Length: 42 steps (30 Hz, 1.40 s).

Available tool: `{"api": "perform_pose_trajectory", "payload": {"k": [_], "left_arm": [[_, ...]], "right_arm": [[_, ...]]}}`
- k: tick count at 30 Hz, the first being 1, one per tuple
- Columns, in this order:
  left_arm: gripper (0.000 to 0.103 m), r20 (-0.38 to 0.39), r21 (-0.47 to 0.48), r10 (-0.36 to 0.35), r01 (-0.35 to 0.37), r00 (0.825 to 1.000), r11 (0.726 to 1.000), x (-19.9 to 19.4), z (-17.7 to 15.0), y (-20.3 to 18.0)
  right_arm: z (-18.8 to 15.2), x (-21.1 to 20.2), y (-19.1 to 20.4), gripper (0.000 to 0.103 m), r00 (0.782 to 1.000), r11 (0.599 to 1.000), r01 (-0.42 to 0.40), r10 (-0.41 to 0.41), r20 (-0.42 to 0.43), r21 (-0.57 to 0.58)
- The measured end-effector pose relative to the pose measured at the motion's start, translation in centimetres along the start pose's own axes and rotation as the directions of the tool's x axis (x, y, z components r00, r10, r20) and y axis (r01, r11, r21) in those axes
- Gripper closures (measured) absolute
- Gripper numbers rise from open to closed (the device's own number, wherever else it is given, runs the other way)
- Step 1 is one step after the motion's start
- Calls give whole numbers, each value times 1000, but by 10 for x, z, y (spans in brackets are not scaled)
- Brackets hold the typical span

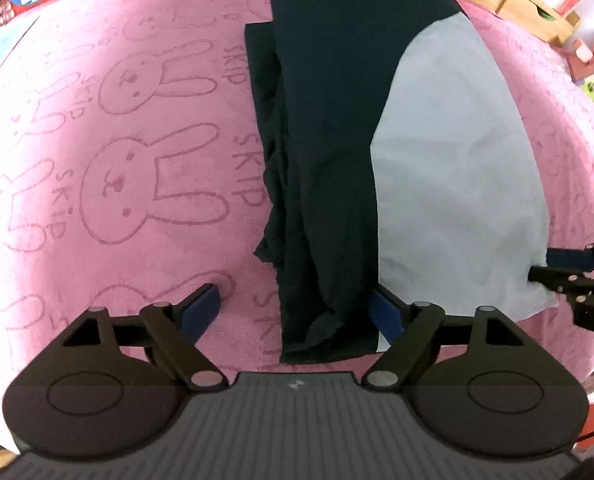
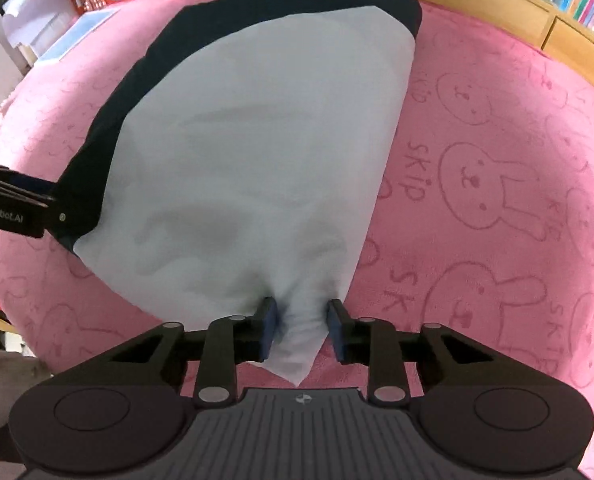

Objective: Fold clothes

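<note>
A pink bunny-print blanket [image 1: 137, 128] carries the folded navy-and-white garment [image 2: 257, 160] mid-surface, bare margins either side; left gripper [image 1: 297, 312] spread wide astride its near edge, right gripper [image 2: 303, 328] pinching its white corner.

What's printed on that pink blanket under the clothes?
Outlined bunnies with the word SKIP, on the pink blanket; clearest in the left wrist view.
</note>
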State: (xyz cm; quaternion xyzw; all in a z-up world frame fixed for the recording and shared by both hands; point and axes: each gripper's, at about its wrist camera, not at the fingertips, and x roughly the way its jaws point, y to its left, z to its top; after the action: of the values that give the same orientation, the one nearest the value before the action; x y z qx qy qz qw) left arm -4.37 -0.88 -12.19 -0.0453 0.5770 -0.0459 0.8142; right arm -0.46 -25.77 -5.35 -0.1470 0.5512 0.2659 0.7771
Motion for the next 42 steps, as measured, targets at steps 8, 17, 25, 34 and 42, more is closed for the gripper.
{"api": "perform_pose_trajectory", "payload": {"k": [8, 17, 25, 34, 42], "left_arm": [[19, 6, 6, -15, 14, 1000, 1000, 0, 0, 2], [18, 3, 13, 5, -5, 1000, 1000, 1, 1, -2], [17, -25, 24, 1, 0, 1000, 1000, 3, 6, -2], [12, -62, 12, 19, -19, 998, 1000, 6, 12, -4], [13, 11, -3, 1, -1, 1000, 1000, -36, 13, -4]], "right_arm": [[1, -5, -7, 67, 999, 999, -25, 26, -20, 45], [-22, -36, -39, 64, 1000, 998, -9, 10, -15, 70], [-14, -26, -18, 64, 999, 998, -39, 40, -9, 41], [-15, -4, -22, 20, 998, 997, 46, -44, -50, 54], [2, -74, -30, 16, 990, 1000, 10, -11, 138, 8]]}}
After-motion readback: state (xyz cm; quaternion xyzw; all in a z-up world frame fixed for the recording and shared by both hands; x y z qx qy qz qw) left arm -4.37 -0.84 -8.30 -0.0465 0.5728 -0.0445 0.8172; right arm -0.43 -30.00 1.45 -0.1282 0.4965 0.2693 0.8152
